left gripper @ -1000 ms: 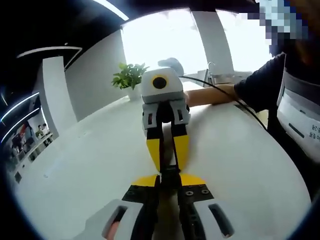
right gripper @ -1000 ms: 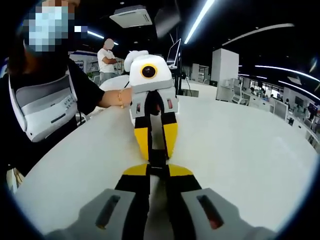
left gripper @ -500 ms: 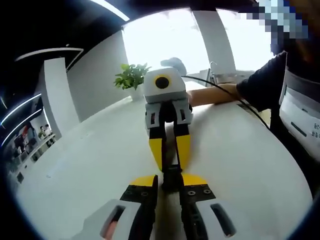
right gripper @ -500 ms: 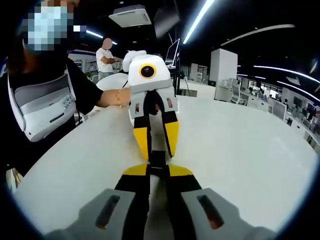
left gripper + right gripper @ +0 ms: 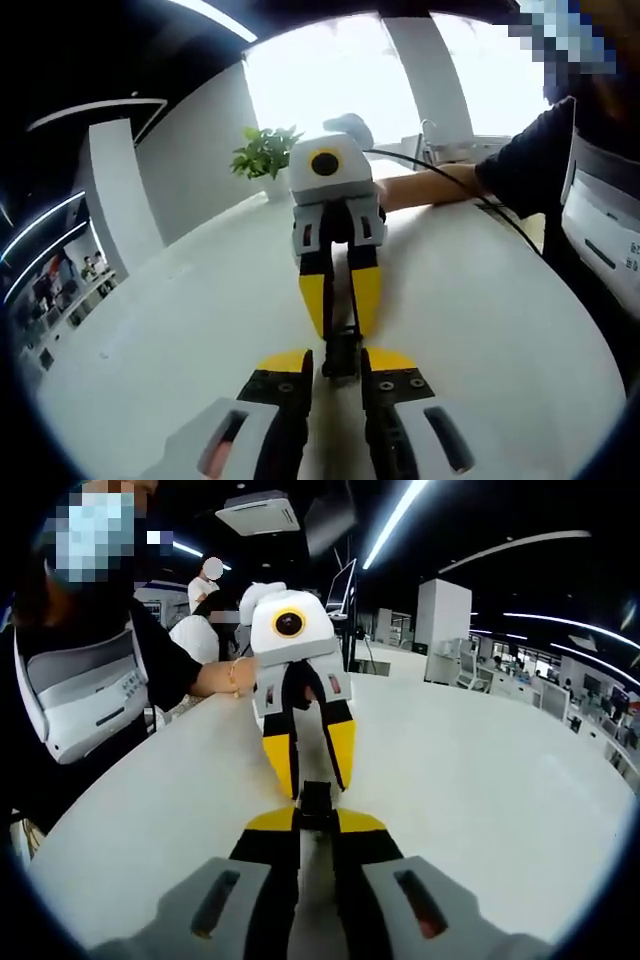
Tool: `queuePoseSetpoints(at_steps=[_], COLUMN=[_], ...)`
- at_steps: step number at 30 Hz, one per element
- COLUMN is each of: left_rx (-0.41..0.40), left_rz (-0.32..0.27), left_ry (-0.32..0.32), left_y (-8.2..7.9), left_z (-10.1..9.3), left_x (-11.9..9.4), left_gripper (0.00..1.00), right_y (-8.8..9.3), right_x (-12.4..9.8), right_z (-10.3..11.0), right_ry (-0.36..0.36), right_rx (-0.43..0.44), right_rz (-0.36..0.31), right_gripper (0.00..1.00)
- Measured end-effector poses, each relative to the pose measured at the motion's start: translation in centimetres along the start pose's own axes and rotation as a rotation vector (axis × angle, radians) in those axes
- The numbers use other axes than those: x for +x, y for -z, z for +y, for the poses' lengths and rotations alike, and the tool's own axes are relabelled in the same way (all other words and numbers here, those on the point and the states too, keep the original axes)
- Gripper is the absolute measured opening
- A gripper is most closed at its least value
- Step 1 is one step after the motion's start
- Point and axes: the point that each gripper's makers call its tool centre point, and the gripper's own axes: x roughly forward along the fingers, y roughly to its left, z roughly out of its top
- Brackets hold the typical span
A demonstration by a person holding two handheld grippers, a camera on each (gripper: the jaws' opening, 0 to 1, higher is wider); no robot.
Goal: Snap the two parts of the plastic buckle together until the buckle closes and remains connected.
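Note:
The black plastic buckle [image 5: 316,800] is small and reads as one piece, held just above the white table [image 5: 480,800]. My right gripper [image 5: 317,821] is shut on its near end. Facing it, my left gripper [image 5: 316,788] has its yellow fingers [image 5: 279,760] spread apart on either side of the buckle's far end. In the left gripper view the buckle [image 5: 341,356] sticks out from the tips of the right gripper [image 5: 340,334] into the gap of my left gripper [image 5: 338,364], whose jaws stand apart beside it.
A person in a black sleeve [image 5: 520,165] holds the right gripper, with a black cable [image 5: 450,185] trailing over the round table [image 5: 180,330]. A potted plant [image 5: 262,155] stands at the far edge. Another person [image 5: 210,580] stands far behind.
My left gripper's jaws have spread apart and let go of the buckle. The right gripper still grips it. Both views shifted slightly.

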Motion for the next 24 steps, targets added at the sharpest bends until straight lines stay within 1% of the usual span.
queuePoseSetpoints(at_steps=[5, 9, 13, 24], left_rx=[-0.021, -0.039, -0.038, -0.034], left_rz=[-0.03, -0.055, -0.055, -0.055], left_ry=[-0.006, -0.022, -0.044, -0.082], left_y=[-0.6, -1.1, -1.2, -1.4], left_z=[0.3, 0.9, 1.3, 2.1], left_x=[-0.5, -1.0, -1.4, -2.1], left_gripper=[0.21, 0.22, 0.22, 0.22], right_y=[0.1, -0.1, -0.3, -1.9], right_x=[-0.1, -0.4, -0.9, -2.4], right_z=[-0.3, -1.0, -1.8, -4.4], right_ry=[0.012, 0.031, 0.051, 0.097], right_rx=[-0.002, 0.012, 0.007, -0.023], right_rz=[0.007, -0.005, 0.003, 0.017], right_gripper=[0.11, 0.11, 0.11, 0.11])
